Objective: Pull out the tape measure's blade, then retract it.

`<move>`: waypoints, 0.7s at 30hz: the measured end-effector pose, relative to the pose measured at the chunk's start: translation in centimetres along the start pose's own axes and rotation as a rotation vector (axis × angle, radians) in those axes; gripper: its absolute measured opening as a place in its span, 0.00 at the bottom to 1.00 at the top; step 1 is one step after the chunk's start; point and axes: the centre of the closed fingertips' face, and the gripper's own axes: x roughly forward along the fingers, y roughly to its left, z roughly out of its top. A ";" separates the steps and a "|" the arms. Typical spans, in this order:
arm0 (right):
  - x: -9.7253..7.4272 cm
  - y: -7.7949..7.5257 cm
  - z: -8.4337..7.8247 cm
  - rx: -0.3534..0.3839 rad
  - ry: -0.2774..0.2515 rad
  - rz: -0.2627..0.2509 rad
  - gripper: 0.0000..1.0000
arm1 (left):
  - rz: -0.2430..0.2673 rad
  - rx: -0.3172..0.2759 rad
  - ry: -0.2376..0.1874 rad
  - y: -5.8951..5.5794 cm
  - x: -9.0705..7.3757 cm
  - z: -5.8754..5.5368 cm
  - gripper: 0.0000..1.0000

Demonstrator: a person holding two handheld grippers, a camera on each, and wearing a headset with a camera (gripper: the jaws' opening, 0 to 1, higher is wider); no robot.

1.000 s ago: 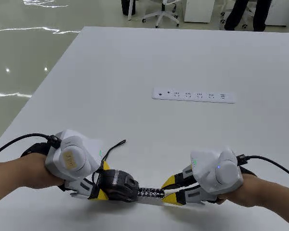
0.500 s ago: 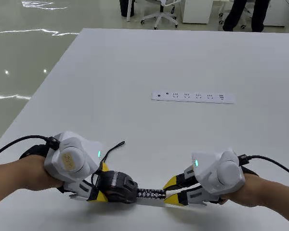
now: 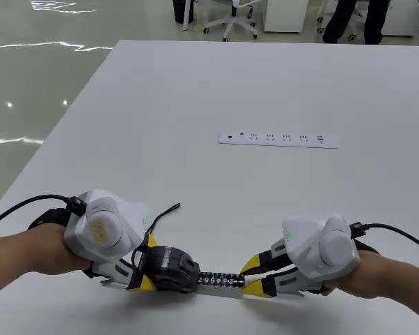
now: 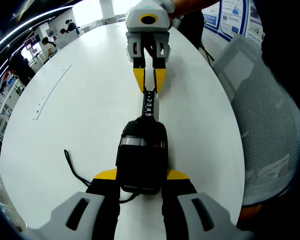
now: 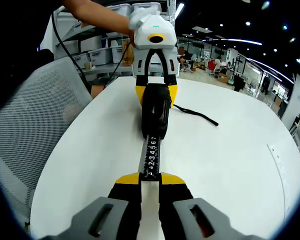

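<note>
The black tape measure case had a matt, rubber-like finish. Its number-printed blade looked smooth and thin. The left gripper and right gripper had smooth, semi-gloss white plastic housings with matt yellow tips. The white table was smooth and matt. The pale floor at far left was glossy. The grey chair back was open mesh.

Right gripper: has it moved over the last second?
Yes. The right gripper has shifted right against the power strip, away from the tape measure case.
</note>
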 end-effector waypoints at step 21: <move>-0.7 0.2 -0.6 0.005 0.004 0.003 0.11 | -0.001 0.003 0.002 0.0 0.0 0.0 0.26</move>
